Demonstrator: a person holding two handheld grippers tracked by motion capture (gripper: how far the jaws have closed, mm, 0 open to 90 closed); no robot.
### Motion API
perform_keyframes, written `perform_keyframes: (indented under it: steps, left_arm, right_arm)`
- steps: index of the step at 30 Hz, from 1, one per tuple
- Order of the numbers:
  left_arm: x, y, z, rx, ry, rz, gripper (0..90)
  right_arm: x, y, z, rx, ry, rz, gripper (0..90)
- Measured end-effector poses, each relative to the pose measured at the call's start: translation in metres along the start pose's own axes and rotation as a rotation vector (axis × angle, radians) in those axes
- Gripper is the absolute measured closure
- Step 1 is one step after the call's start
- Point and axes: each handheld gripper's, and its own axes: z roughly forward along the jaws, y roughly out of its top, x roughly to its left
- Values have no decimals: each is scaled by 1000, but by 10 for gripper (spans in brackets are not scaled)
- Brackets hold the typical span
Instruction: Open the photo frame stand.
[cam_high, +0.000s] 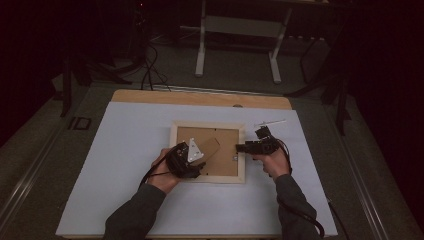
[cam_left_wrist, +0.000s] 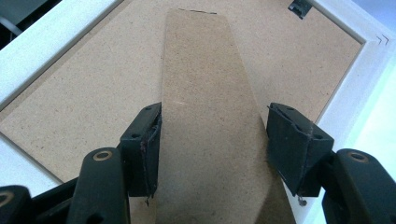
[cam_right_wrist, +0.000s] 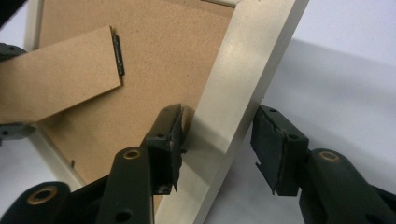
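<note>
The picture frame (cam_high: 208, 176) lies face down near the middle of the white sheet on the desk (cam_high: 125, 200), backing board (cam_left_wrist: 70, 93) up, with its easel stand (cam_left_wrist: 205, 116) raised off the board and hinged near the far end by a small dark hinge (cam_right_wrist: 119, 53). Risk one: the stand is thin fibreboard, and if I swing it past its travel or twist it sideways with my left gripper (cam_left_wrist: 212, 140), I judge it may crease or tear at the hinge. Risk two: my right gripper (cam_right_wrist: 217, 144) straddles the frame's right rail (cam_right_wrist: 233, 93) without clamping it, so a pull on the stand could, in my judgement, drag or tip the whole frame across the sheet. Risk three: the stand could slide out between the left pads if I lift before closing fully. Left jaws: roughly half open, set on either side of the stand; the left pad (cam_left_wrist: 149, 149) touches its edge, while the right pad stands just clear with a sliver of gap, so this is contact, not yet a firm grasp. Right jaws: wide open; the inner pad (cam_right_wrist: 170, 140) rests against the rail's inner edge beside the board, and the outer pad stands apart from the rail's outer face, holding nothing.
</note>
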Motion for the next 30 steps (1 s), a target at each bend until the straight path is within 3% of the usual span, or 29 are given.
perform_keyframes:
  steps: [5,14,21,30]
  left_arm:
    - [2,0,0,-2,-15,-12,395]
    - [14,-1,-1,0,-95,-90,374]
    - [29,-5,-2,0,-197,-198,358]
    - [49,-13,0,-7,-388,-371,359]
  right_arm:
    - [1,-2,-2,-9,-3,13,554]
    - [2,-6,-3,-24,-8,23,555]
    - [4,-7,-4,-29,-15,17,554]
    - [6,-7,-6,-39,-21,6,555]
